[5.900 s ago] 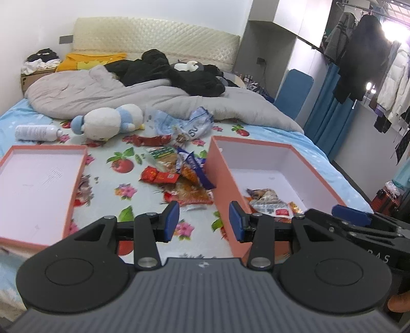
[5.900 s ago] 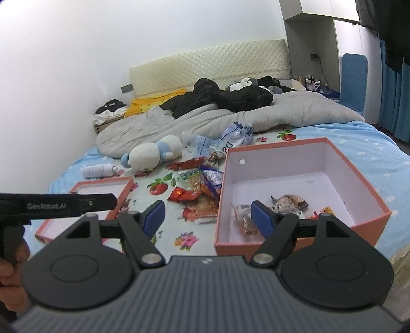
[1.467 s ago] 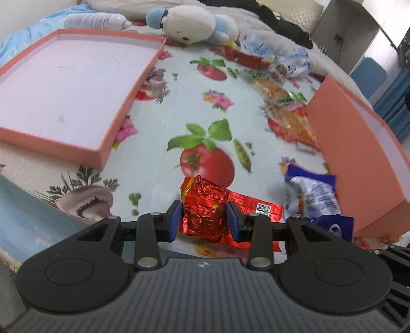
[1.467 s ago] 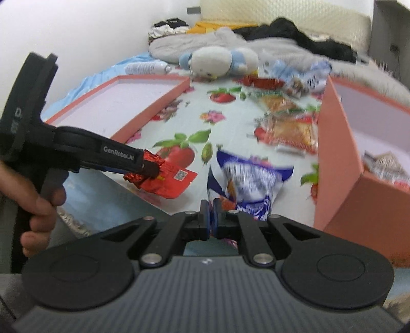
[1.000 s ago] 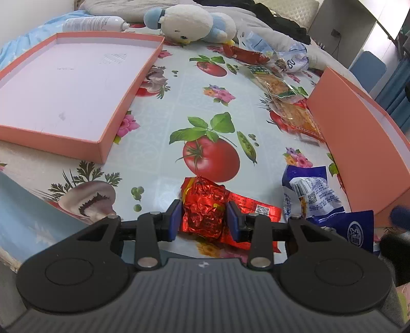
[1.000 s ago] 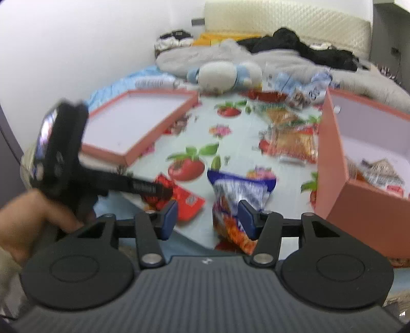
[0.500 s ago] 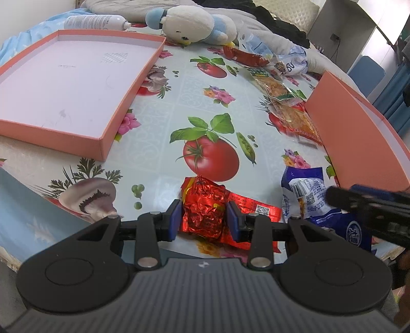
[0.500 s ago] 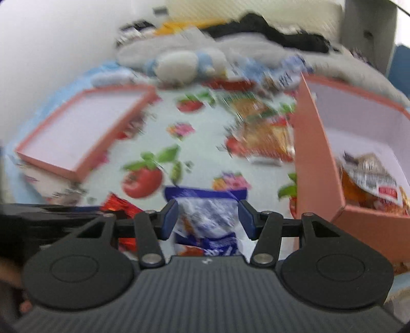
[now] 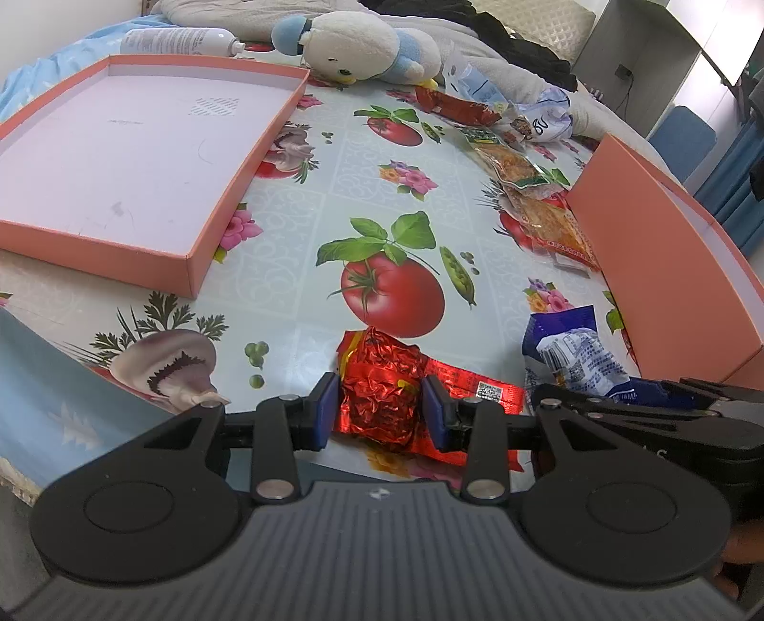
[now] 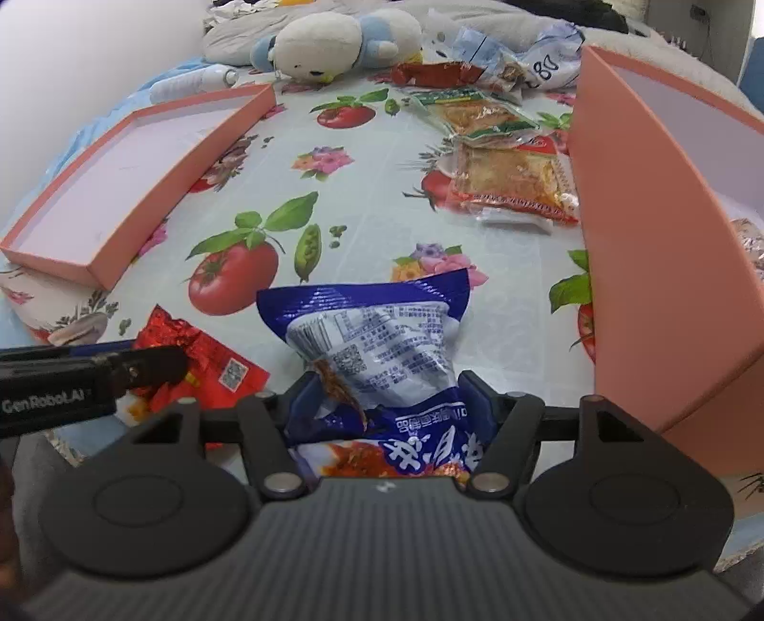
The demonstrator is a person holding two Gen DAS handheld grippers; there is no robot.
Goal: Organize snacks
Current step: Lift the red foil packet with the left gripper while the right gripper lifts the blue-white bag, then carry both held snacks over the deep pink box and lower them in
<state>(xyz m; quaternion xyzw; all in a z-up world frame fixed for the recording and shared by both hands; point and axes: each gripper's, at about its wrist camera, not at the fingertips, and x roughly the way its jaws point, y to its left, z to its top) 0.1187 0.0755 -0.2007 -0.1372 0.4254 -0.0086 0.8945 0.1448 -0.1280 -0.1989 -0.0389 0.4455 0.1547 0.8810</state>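
Left wrist view: the left gripper [image 9: 382, 411] sits at lower centre, its blue pads pinching a crumpled red foil snack packet [image 9: 379, 394] from both sides. The flat tail of that packet runs out to the right of the pads and lies on the patterned cloth [image 9: 382, 200] that covers the bed. At lower right the right gripper [image 9: 635, 394] reaches in from the frame edge, over a blue and white snack bag [image 9: 570, 351] lying just right of the red packet. Behind that bag, along the right edge, stands the deep pink box [image 9: 668, 267]. The shallow pink lid [image 9: 143, 157] fills the upper left. Orange snack packs [image 9: 535, 196] lie at upper right of centre beside the box wall, and a plush toy [image 9: 363, 45] rests at top centre.

Right wrist view: the right gripper [image 10: 389, 396] sits at lower centre with its jaws spread wide; they have just been opening further. The blue and white snack bag [image 10: 372, 353] lies between the two fingers, its lower part reaching under the gripper body; whether the pads touch it I cannot tell. At middle left the left gripper [image 10: 157, 365] comes in from the frame edge, closed on the red foil snack packet [image 10: 200, 353]. The deep pink box [image 10: 659, 248] takes up the right side, the shallow pink lid [image 10: 129, 167] the upper left, and the orange snack packs [image 10: 506, 167] lie above centre beside the box.
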